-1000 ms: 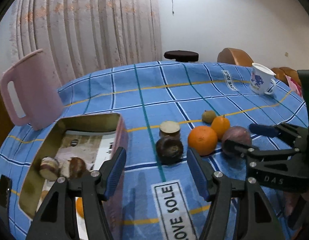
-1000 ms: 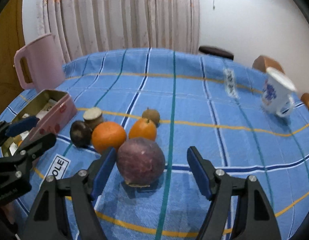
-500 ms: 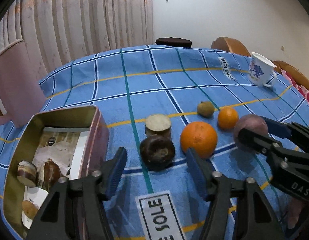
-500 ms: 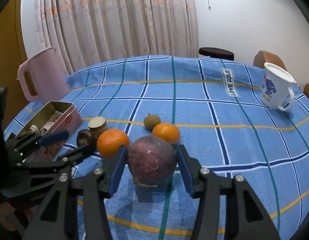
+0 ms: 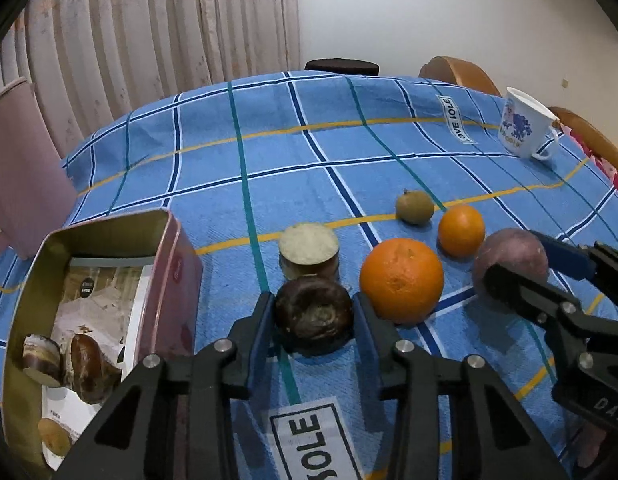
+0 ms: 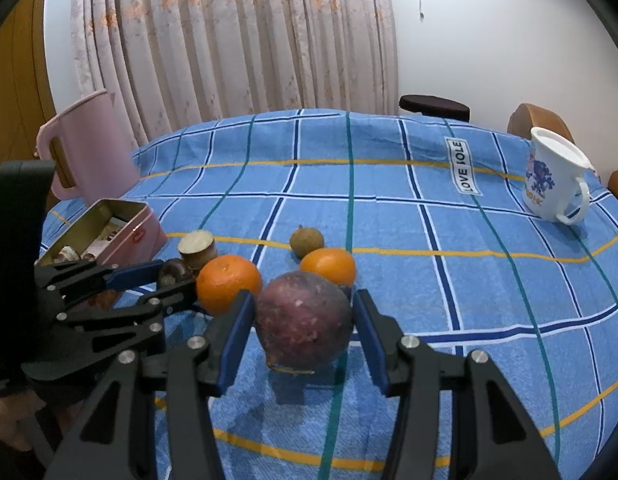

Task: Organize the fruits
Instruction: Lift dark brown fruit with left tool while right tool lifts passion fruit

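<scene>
My left gripper (image 5: pixel 313 320) is shut on a dark brown round fruit (image 5: pixel 313 318) that rests on the blue checked tablecloth. Behind it stands a pale cut-topped piece (image 5: pixel 309 250). To its right lie a large orange (image 5: pixel 401 278), a small orange (image 5: pixel 461 230) and a small brown-green fruit (image 5: pixel 415 208). My right gripper (image 6: pixel 303 320) is shut on a purple round fruit (image 6: pixel 303 322), which still sits on the cloth; it also shows in the left wrist view (image 5: pixel 509 258). The left gripper shows in the right wrist view (image 6: pixel 165 278).
An open pink tin (image 5: pixel 177 248) with several pieces inside stands at the left. A pink jug (image 6: pixel 89 148) stands behind it. A white mug (image 6: pixel 557 178) stands at the far right. Chair backs (image 5: pixel 457 72) rise beyond the table's far edge.
Both grippers moved forward and closed: the left onto the dark brown fruit, the right onto the purple fruit. Neither fruit has left the cloth.
</scene>
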Action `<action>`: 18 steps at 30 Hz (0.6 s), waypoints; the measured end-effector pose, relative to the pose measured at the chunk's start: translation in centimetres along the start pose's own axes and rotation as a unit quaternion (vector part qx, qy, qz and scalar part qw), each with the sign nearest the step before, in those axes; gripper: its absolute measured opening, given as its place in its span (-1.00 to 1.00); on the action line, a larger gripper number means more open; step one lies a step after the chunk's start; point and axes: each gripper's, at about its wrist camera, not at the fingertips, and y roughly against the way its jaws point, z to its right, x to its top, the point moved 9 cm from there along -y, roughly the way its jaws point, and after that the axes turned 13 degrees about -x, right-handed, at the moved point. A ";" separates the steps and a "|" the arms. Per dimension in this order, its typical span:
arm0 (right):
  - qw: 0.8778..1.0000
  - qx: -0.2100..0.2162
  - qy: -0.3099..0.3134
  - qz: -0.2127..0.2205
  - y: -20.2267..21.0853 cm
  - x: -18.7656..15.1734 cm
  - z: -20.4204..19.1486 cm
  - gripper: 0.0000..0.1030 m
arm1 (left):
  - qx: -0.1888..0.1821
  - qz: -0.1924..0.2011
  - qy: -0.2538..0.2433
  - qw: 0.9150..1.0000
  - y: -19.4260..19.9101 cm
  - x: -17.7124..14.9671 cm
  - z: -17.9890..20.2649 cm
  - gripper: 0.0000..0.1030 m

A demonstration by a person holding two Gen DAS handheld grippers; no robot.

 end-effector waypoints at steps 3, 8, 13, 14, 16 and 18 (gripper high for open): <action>1.000 0.004 -0.005 0.005 0.2 0.1 0.2 0.05 | -0.008 0.012 0.006 1.000 0.6 0.0 0.0 -0.21; 1.000 0.007 -0.007 0.019 0.7 0.3 0.2 0.05 | -0.008 0.038 0.010 0.999 1.7 0.1 0.0 -0.22; 0.999 0.010 -0.009 0.034 1.4 0.5 0.3 0.05 | -0.008 0.065 -0.001 0.998 2.8 0.5 0.4 -0.22; 0.999 0.011 -0.010 0.038 1.5 0.5 0.3 0.05 | -0.008 0.068 -0.003 0.998 2.9 0.6 0.5 -0.22; 0.999 0.012 -0.010 0.044 1.7 0.6 0.3 0.05 | -0.008 0.077 -0.006 0.997 3.3 0.8 0.6 -0.21; 0.999 0.013 -0.009 0.048 1.9 0.7 0.2 0.05 | -0.007 0.087 -0.008 0.996 3.7 0.9 0.6 -0.21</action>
